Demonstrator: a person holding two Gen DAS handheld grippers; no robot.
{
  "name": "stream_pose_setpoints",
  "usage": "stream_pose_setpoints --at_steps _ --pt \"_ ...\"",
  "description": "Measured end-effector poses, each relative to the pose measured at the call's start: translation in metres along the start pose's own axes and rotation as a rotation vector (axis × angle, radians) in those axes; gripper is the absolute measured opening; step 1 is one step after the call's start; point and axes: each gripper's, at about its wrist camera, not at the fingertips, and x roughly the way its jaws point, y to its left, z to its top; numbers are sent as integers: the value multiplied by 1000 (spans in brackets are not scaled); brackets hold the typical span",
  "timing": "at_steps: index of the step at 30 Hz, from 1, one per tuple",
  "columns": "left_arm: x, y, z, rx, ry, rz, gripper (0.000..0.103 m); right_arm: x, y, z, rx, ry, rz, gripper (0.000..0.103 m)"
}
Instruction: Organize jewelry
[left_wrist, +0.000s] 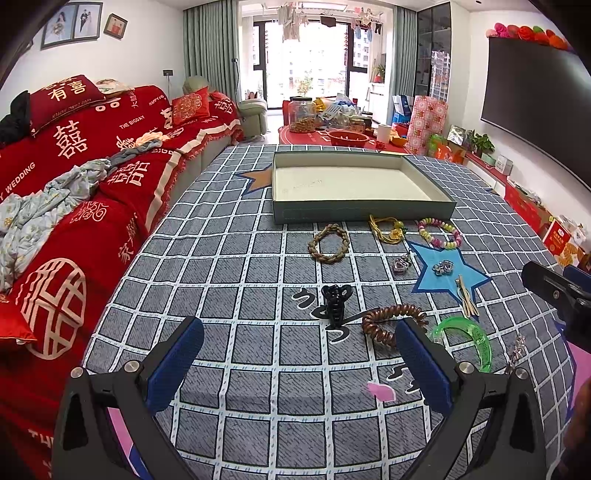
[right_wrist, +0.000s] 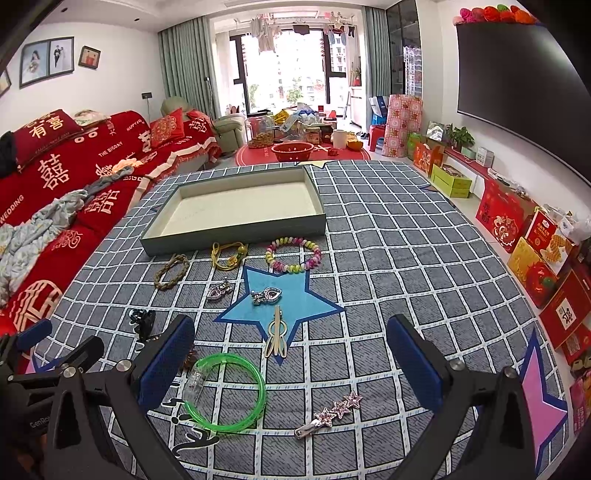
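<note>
Both claws hang over a worktop (left_wrist: 229, 236) covered with a grey checked cloth, and both stand wide apart with nothing between their blue pads. The left claw (left_wrist: 299, 362) is above bare cloth, with a black hair clip (left_wrist: 335, 302) just ahead of it and a brown coil hair tie (left_wrist: 391, 321) touching or just beside its right finger; which of the two cannot be told. The right claw (right_wrist: 291, 362) hovers above a green bangle (right_wrist: 225, 391) and a star hair clip (right_wrist: 332, 410), with a pale hairpin (right_wrist: 277, 336) lying on the blue star print ahead. Further back lie a braided bracelet (left_wrist: 328, 243), a yellow cord bracelet (left_wrist: 389, 229), a bead bracelet (right_wrist: 293, 254) and two heart pendants (right_wrist: 266, 295), one on the star print and one just left of it. All are on the cloth in front of an open shallow box (left_wrist: 354, 214), whose cream inside shows nothing in it.
</note>
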Motion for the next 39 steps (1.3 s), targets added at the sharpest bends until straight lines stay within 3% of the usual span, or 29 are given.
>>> stream_pose_setpoints --at_steps 39 --pt "1 0 1 0 3 1 103 3 3 -9 6 16 6 103"
